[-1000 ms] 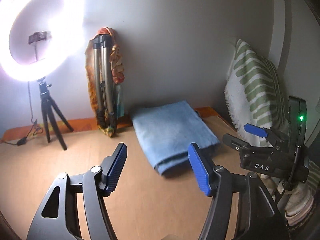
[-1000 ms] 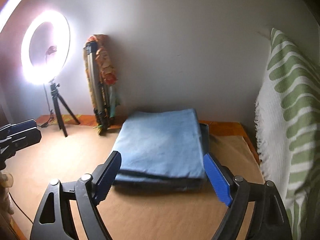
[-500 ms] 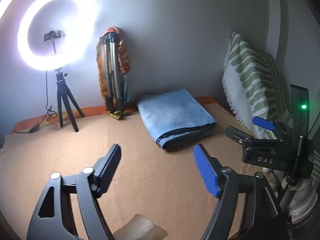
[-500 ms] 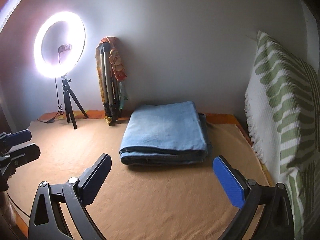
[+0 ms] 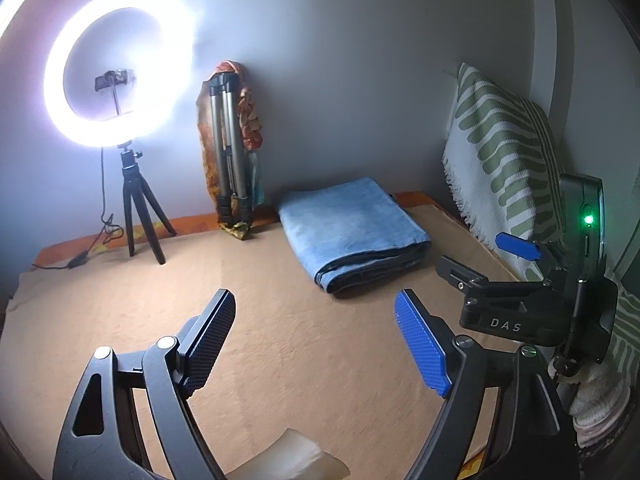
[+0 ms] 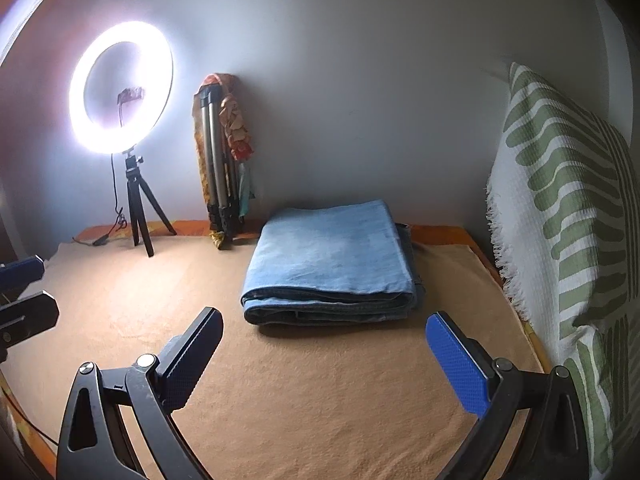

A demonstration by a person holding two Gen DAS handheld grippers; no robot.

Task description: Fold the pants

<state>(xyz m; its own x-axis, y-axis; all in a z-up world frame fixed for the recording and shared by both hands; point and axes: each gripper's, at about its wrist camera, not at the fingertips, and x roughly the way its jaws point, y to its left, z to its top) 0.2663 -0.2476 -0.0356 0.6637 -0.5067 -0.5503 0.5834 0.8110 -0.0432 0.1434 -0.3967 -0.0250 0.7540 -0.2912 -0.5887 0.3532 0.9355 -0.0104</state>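
The pants [image 6: 332, 256], pale blue denim, lie folded into a flat stack of layers on the tan cloth [image 6: 320, 400] that covers the surface; their far edge is near the grey wall, and the folded edge faces the cameras. Whether that surface is a desk or a bed cannot be told from these views.

The left gripper [image 5: 316, 344] hangs above bare tan cloth, short of the pants and to their left, its jaws apart with nothing between them; they have just been opening. The right gripper [image 6: 324, 356] is just in front of the stack's near edge without touching it, its jaws spread wide and empty, also having just widened.

Left of the pants a folded tripod [image 6: 218, 168] wrapped in patterned fabric leans against the wall, and farther left a lit ring light [image 6: 120, 88] stands on a small black stand. A green-and-white striped cushion [image 6: 568, 216] stands upright along the right side.
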